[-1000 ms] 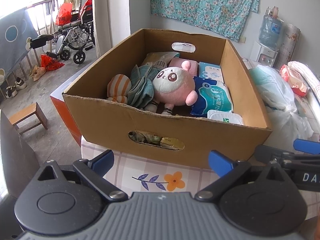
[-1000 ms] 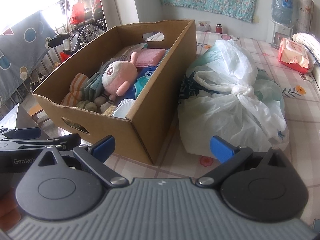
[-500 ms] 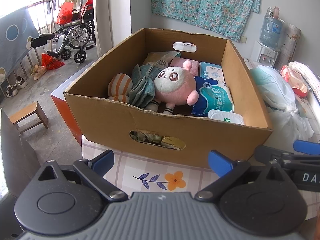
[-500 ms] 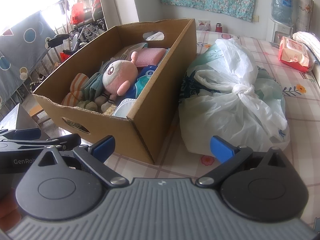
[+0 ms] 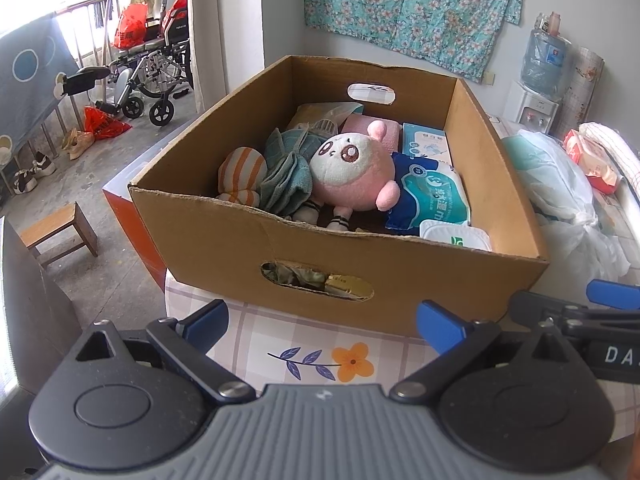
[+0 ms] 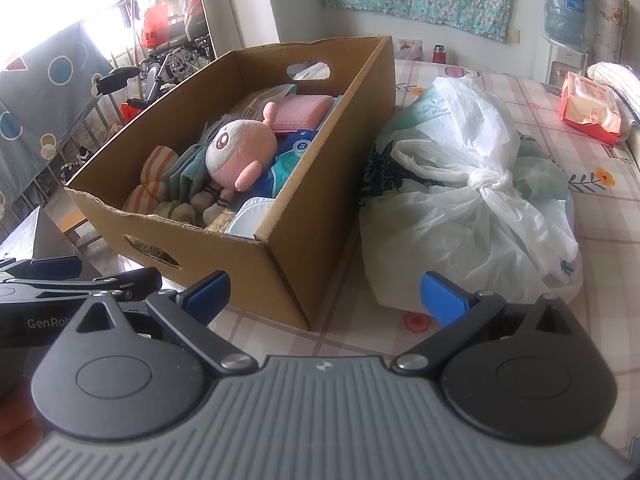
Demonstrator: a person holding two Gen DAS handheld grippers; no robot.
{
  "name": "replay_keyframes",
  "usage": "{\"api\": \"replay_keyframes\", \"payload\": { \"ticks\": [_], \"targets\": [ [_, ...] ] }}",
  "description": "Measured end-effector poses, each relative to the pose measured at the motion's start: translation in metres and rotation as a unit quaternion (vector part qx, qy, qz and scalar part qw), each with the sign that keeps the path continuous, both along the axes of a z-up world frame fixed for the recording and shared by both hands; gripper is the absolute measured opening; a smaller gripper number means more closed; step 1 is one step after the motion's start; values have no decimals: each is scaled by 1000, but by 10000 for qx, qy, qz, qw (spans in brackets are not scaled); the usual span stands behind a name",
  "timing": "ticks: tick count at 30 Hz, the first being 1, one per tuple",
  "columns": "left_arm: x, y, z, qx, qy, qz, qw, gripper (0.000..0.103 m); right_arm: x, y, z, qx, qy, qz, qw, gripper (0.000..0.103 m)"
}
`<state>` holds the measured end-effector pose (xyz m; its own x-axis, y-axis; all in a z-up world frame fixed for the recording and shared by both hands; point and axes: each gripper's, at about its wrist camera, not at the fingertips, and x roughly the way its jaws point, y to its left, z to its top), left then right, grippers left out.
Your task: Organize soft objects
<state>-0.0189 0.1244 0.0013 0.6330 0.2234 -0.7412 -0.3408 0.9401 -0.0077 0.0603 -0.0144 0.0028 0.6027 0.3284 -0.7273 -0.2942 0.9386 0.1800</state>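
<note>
A cardboard box (image 5: 224, 236) (image 6: 332, 184) stands on the checked tablecloth. In it lie a pink and white plush toy (image 5: 352, 180) (image 6: 240, 148), a striped orange sock ball (image 5: 240, 168), teal knitted cloth (image 5: 288, 172), a pink sponge pad (image 6: 304, 108) and blue wet-wipe packs (image 5: 432, 196). My left gripper (image 5: 326, 318) is open and empty, just in front of the box's near wall. My right gripper (image 6: 324, 294) is open and empty, by the box's near right corner. A knotted white plastic bag (image 6: 472, 200) lies right of the box.
A red tissue pack (image 6: 588, 106) and a rolled towel (image 6: 616, 80) lie at the far right of the table (image 6: 600, 248). A water dispenser (image 5: 538, 80) stands behind. The table edge drops to the floor on the left, with a wooden stool (image 5: 60, 232) and a wheelchair (image 5: 156, 76).
</note>
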Motion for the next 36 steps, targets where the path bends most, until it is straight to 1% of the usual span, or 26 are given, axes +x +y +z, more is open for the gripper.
{"api": "replay_keyframes", "payload": {
  "ticks": [20,36],
  "targets": [
    [1,-5,1,-45,72,16,10000,100,2,-2,-2,49,42,-6,10000,102],
    [2,-6,-2,-96,125,34,9999,102,2,-5,-1,80,20,-39,10000,102]
  ]
}}
